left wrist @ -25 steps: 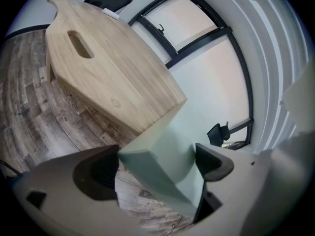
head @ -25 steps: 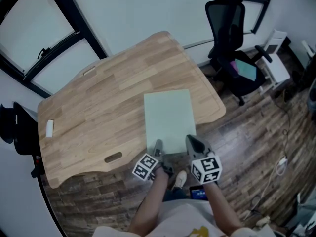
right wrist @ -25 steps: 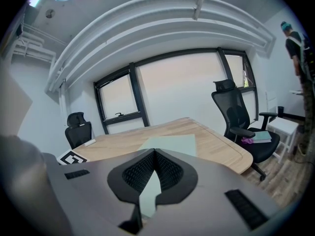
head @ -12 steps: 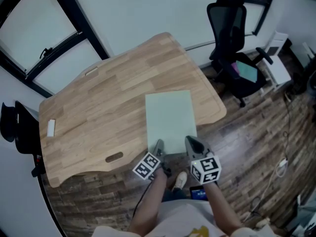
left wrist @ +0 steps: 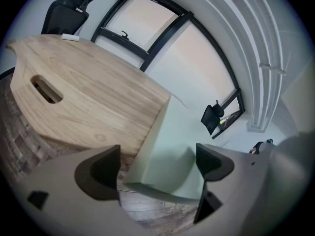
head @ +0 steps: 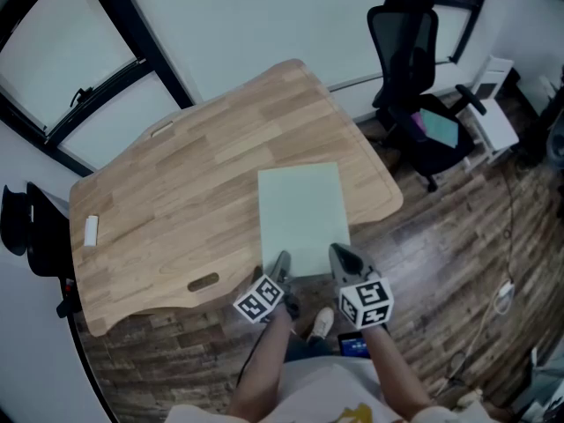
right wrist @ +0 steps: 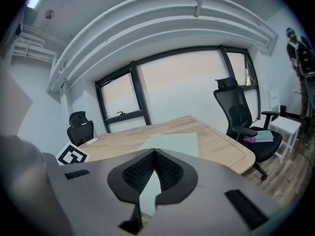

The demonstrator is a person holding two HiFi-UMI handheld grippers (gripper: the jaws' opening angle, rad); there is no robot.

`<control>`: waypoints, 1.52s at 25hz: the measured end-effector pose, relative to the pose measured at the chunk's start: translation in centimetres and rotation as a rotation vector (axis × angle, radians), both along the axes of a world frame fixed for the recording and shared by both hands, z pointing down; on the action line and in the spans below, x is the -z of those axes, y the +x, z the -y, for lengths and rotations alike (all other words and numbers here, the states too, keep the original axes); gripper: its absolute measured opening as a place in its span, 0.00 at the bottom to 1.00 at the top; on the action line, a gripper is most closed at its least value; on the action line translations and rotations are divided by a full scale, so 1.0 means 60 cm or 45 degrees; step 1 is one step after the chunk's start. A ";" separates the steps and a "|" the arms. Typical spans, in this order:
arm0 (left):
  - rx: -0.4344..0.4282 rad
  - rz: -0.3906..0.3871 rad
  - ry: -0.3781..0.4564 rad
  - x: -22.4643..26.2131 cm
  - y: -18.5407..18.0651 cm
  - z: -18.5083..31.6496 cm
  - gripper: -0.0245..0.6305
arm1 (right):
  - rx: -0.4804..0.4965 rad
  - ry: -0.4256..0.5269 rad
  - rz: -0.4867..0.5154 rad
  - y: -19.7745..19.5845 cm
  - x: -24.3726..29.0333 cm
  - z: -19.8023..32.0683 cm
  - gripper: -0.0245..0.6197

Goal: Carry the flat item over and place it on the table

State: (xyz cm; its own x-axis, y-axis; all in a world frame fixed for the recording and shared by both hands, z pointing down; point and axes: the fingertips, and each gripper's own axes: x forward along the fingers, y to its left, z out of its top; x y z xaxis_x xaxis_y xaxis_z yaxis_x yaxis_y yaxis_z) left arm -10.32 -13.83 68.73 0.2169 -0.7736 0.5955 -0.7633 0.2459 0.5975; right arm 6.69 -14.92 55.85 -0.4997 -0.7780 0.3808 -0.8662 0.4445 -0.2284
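Note:
A pale green flat board [head: 300, 210] lies on the wooden table [head: 194, 192], its near end sticking out past the table's front edge. My right gripper [head: 339, 256] is shut on that near edge; in the right gripper view the board [right wrist: 172, 142] runs out from between the closed pads of the gripper [right wrist: 155, 168]. My left gripper [head: 282, 263] is at the board's near left corner. In the left gripper view the gripper [left wrist: 157, 163] stands open, with the board's corner [left wrist: 172, 146] between its wide-apart jaws.
A black office chair [head: 414, 51] with a green item on its seat stands at the right, a white stool [head: 493, 122] beyond it. A small white object [head: 89, 229] lies at the table's left end. Another black chair [head: 22, 227] is at far left.
Almost nothing differs: the board rests in the same place on the table, and both grippers stay at its near edge.

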 end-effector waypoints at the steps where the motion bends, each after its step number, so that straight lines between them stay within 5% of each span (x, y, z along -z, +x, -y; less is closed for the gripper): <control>1: -0.009 0.011 0.005 0.001 0.000 -0.001 0.77 | -0.001 0.003 0.001 0.000 0.000 0.001 0.04; 10: -0.051 0.127 0.097 0.026 -0.008 0.005 0.77 | 0.000 -0.006 -0.004 0.002 -0.005 0.002 0.04; 28: -0.112 0.160 0.408 0.122 -0.001 0.025 0.70 | -0.032 0.012 0.029 0.015 0.016 -0.003 0.04; 32: -0.137 0.234 0.477 0.153 -0.005 0.029 0.69 | -0.037 0.026 0.033 0.020 0.024 -0.004 0.04; 35: -0.151 0.279 0.518 0.174 -0.011 0.031 0.63 | -0.044 0.036 0.037 0.019 0.027 -0.007 0.04; 38: -0.169 0.292 0.560 0.191 -0.009 0.028 0.43 | -0.032 0.052 0.034 0.015 0.036 -0.008 0.04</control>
State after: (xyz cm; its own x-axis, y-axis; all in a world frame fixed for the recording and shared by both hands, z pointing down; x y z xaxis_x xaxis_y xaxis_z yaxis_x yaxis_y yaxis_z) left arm -10.86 -15.52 57.30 0.2325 -0.9363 0.2633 -0.8944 -0.0995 0.4360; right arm 7.60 -14.42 53.67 -0.4895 -0.8048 0.3356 -0.8709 0.4324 -0.2335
